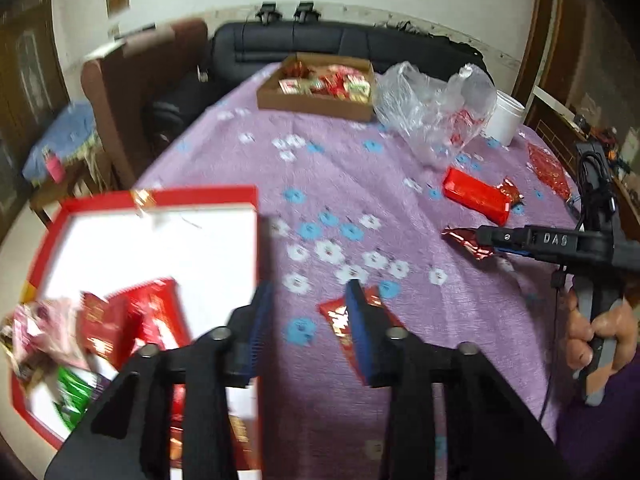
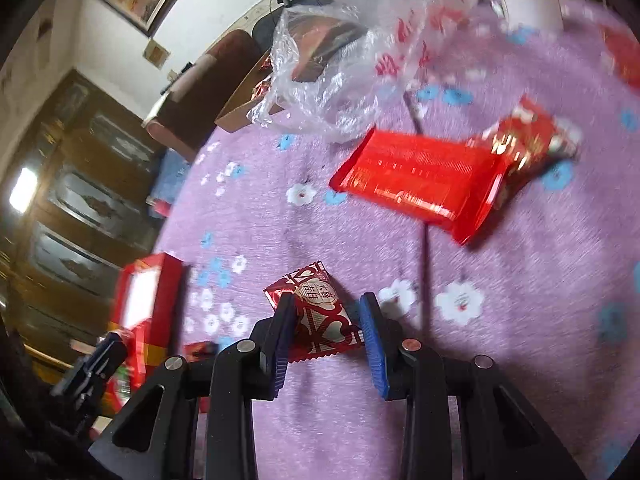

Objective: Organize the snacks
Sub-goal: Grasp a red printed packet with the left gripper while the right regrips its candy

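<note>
**Small red packet between the right tongs, gift box off to the left**

Purple flowered cloth covered the counter (image 1: 328, 168), with a dark sofa and a white wall behind it. On that cloth, the small red packet with heart print (image 2: 316, 312) lay between the blue pads of the right tongs (image 2: 326, 320). Its long axis ran roughly along the fingers, pointing away from the camera. The jaws stood partly open around it; the left pad seemed to touch its edge, the right pad looked just clear, so I could not tell whether it was truly gripped.

From that packet, the red gift box (image 1: 156, 248) sat well to the left, already holding several snacks in its near corner. It appeared the likely destination, so the coming move would probably carry the packet leftward across the cloth.

The left tongs (image 1: 310, 312) hovered beside the box's right wall, jaws open and holding nothing. A flat red wrapper (image 1: 340, 320) lay partly behind its right pad, so the left hand was the nearer one for that piece.

Beyond the packet lay a long red bar (image 2: 416, 184) with a crumpled foil snack (image 2: 528, 136) touching its far end. Farther still were a clear plastic bag (image 1: 432, 104), a white cup (image 1: 505, 114) and a cardboard tray (image 1: 316, 102) of sweets.
</note>
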